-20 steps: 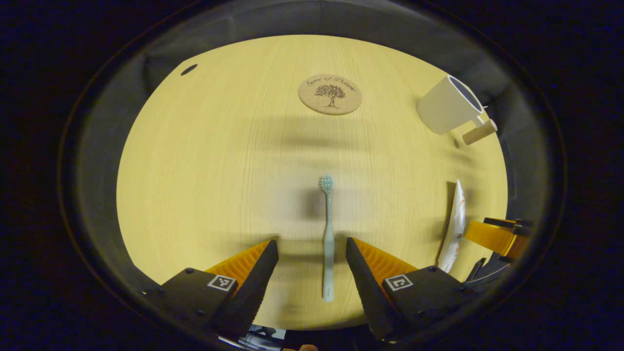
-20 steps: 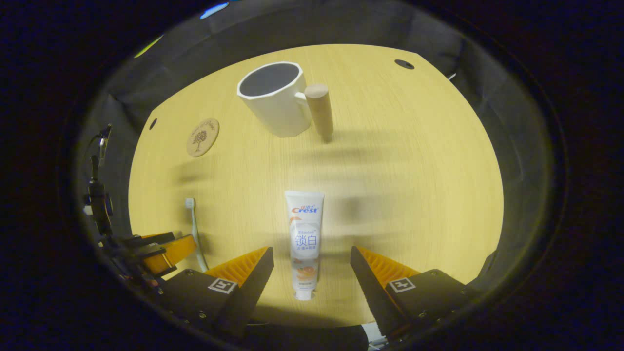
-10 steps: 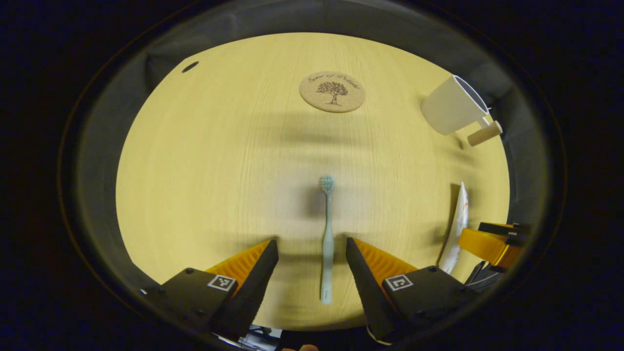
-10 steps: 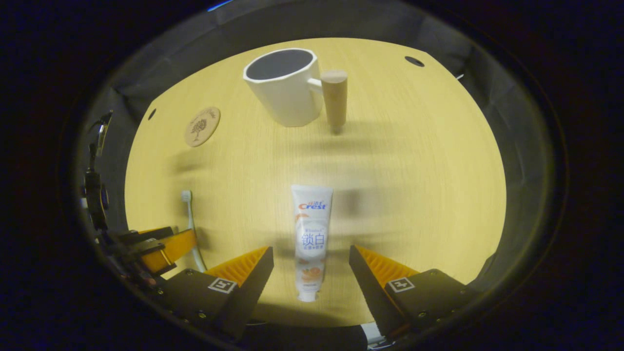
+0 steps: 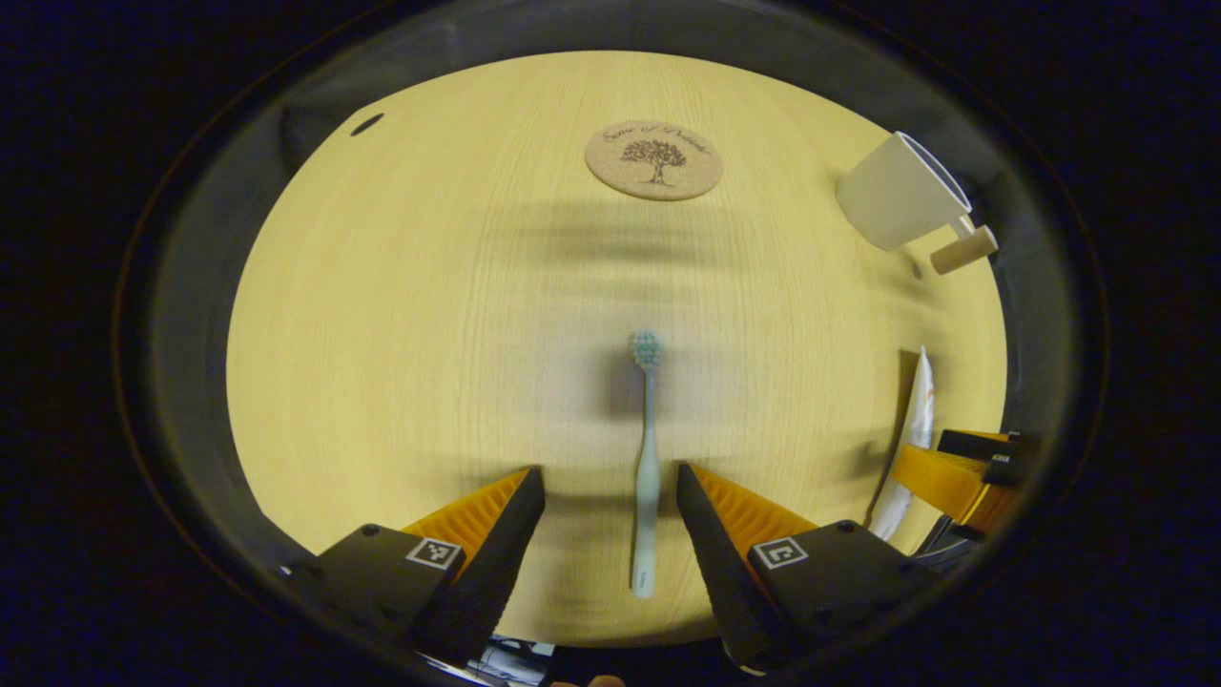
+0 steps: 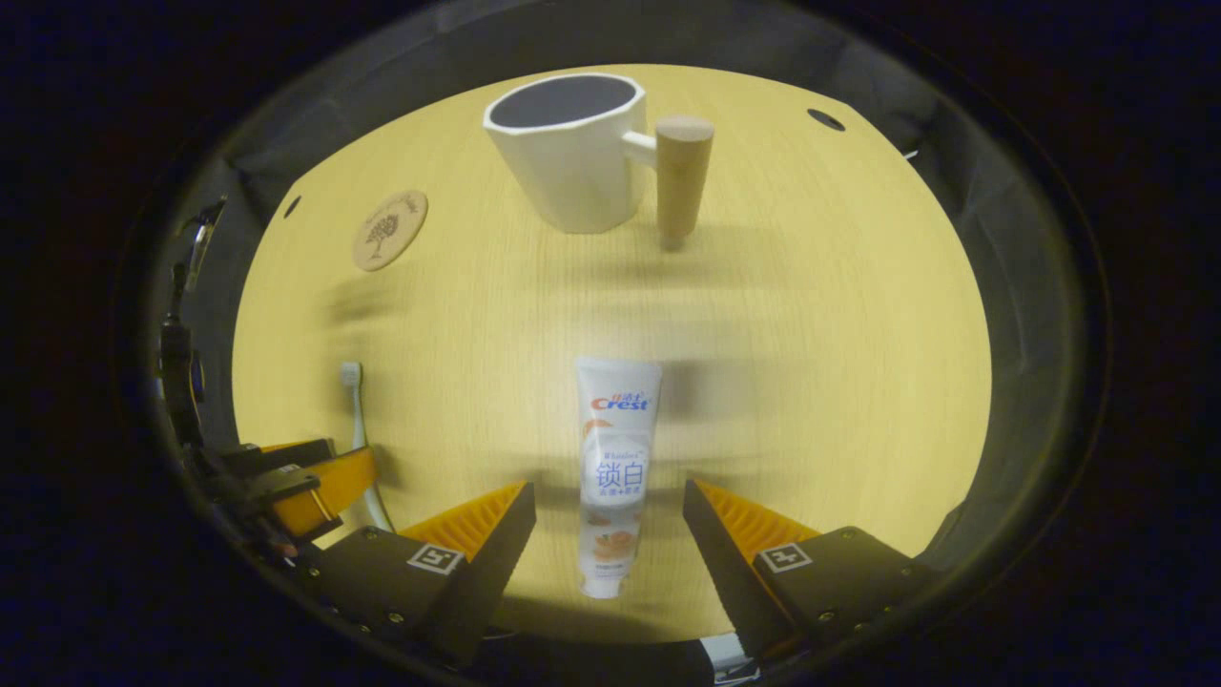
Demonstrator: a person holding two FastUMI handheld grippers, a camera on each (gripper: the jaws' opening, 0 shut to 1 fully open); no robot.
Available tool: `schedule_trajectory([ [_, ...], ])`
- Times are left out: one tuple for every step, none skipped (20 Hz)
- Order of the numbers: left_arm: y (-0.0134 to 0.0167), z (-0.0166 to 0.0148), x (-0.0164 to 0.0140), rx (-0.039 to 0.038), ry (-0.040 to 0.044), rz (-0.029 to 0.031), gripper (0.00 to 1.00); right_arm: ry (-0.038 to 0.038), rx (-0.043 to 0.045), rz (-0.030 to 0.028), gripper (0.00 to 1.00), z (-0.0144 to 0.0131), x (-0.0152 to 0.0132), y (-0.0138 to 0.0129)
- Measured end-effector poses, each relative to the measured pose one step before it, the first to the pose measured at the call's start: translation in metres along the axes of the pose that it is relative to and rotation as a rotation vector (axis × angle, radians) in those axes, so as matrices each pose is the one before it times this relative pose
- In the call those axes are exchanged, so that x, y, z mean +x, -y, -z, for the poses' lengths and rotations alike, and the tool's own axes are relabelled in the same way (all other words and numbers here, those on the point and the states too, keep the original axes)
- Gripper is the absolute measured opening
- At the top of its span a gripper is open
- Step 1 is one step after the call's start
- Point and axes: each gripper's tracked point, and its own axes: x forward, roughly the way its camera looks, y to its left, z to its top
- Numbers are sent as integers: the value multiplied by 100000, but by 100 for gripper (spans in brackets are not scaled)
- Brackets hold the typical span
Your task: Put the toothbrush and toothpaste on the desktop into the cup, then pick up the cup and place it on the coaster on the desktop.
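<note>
toothbrush lies flat on the bench between the wide open fingers of the left claw, not touched. toothpaste lies the same way inside the open right claw. cup stands upright farther back, coaster well apart.

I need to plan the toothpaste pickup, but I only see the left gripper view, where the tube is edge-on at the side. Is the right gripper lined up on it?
Observer: Yes. In the right gripper view the toothpaste lies flat between the open fingers of the right gripper, untouched.
Operator: Which end faces the gripper?
Observer: The cap end; the flat crimped end points toward the cup.
Operator: Is the cup upright and empty?
Observer: It stands upright, and what shows of the inside holds nothing. Its wooden handle is on the side away from the coaster.
</note>
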Motion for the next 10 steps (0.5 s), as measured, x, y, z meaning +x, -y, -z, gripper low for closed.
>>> schedule_trajectory([
  [20,-263,14,-503,24,-580,95,-904,-700,441,96,104,332,-91],
  [10,127,32,978,22,72,95,-666,-664,500,96,112,335,-103],
  [35,-52,-119,386,-387,-401,95,-592,-612,354,96,59,250,-46],
  [99,-35,108,-319,-782,61,95,-519,-736,402,96,142,270,-47],
  [51,-102,27,171,-216,304,95,-445,-908,324,96,78,264,-24],
  [132,68,50,490,-439,175,99,-298,-825,293,96,122,300,-134],
  [178,-55,7,-35,278,-69,96,-479,-1091,1377,96,172,148,181],
  [58,12,24,-625,-80,-189,97,799,-1008,1332,96,-160,84,226],
  [-50,-66,-26,-440,182,-138,97,616,-128,190,95,-188,55,11],
  [-181,11,54,69,-133,-2,97,-239,265,544,94,116,28,121],
])
